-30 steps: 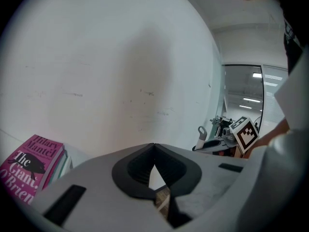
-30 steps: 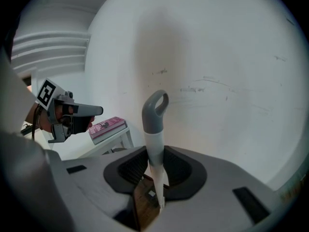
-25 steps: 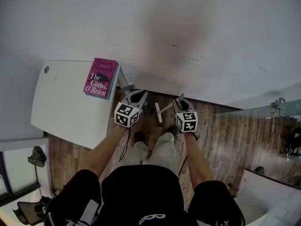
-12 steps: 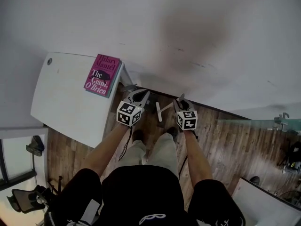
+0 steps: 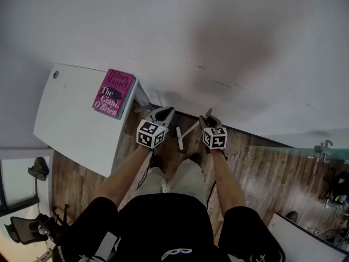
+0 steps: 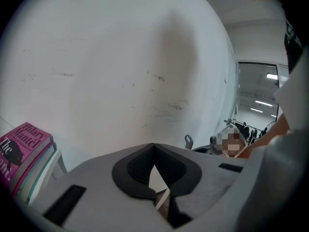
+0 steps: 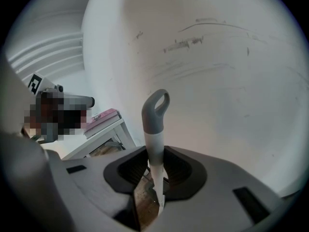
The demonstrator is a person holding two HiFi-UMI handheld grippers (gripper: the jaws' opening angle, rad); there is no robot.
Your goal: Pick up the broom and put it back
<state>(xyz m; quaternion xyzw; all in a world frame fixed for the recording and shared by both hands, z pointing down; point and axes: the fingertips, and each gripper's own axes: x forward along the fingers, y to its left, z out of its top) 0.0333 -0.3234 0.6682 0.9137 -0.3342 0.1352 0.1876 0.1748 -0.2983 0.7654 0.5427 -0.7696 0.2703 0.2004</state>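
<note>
Broom [image 7: 154, 124] handle gripped in right gripper [image 7: 155, 151] jaws, long axis near upright, loop end up before wall [image 7: 217, 81]; left gripper [image 6: 153, 146] jaws closed, empty, just beside, so right leads.

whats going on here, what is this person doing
A person stands at a white wall with a gripper in each hand. The right gripper is clamped on the broom handle, its grey loop end toward the wall. The left gripper is shut and empty, beside a white table with a pink book.
</note>
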